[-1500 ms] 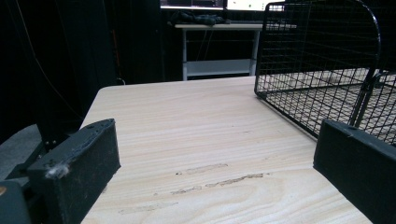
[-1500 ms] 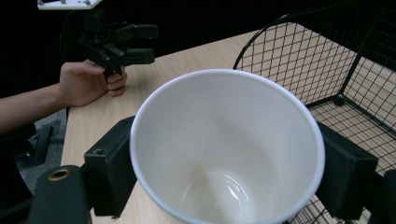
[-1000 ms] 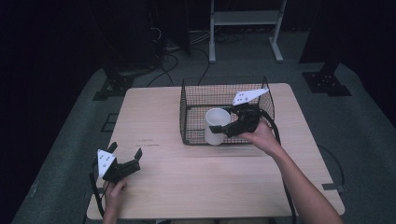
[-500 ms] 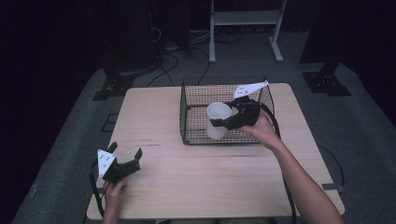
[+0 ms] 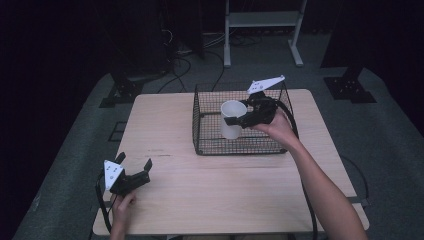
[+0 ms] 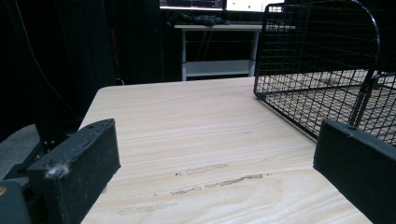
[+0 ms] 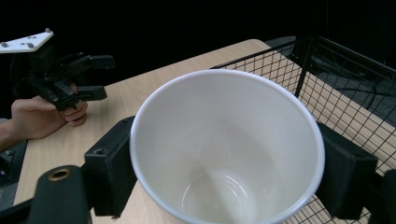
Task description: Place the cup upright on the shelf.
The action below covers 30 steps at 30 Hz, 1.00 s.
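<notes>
A dark room with cables and a white metal stand lies behind the pale wooden desk (image 5: 210,200), and on the desk stands a black wire basket (image 5: 220,145). We have the white cup (image 5: 231,119) clamped between the jaws of the right claw (image 5: 231,121), one jaw on each side of its wall, mouth facing back toward the claw's camera. Compared with a second ago the cup has come up and moved further over the basket: then it sat low against the basket's near wall, now it hangs above the wire floor, clear of the mesh, with the rim of the basket below and beyond the claw. We judge that the lift is under way and the cup is either being carried out of the basket or repositioned inside it; which one we cannot tell. The left claw (image 5: 134,172) rests at the near left corner of the desk, jaws wide with nothing between them, the basket well off ahead and to its right.
</notes>
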Available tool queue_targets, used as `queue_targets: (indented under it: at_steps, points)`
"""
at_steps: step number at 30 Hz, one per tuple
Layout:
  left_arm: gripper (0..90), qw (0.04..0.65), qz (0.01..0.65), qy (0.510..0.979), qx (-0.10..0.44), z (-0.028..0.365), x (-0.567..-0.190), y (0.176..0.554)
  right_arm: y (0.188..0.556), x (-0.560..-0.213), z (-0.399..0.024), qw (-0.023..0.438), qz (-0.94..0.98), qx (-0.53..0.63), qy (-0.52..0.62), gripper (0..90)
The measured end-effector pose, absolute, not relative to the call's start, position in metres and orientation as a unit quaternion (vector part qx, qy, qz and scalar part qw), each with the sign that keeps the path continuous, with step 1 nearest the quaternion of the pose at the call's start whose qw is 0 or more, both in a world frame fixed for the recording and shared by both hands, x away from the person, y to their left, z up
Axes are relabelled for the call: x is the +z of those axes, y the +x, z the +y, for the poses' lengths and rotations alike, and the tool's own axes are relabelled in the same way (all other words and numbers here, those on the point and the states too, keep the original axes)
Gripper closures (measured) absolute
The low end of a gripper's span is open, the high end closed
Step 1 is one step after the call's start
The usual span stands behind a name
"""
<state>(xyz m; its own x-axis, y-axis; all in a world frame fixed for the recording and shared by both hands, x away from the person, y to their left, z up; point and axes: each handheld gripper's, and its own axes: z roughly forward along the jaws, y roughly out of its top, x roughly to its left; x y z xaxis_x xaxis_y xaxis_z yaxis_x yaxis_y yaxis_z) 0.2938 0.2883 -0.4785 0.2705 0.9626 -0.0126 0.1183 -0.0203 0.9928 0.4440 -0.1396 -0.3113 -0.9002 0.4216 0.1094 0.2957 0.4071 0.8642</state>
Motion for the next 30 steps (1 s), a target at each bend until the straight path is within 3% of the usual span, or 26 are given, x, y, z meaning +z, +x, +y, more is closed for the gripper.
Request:
queue_targets:
  at_steps: [30]
  points:
    - [0.0, 0.534, 0.455, 0.593, 0.396, 0.289, -0.478, 0.294, 0.483, -0.319, -0.124, 0.065, 0.842, 0.483, 0.233, 18.9]
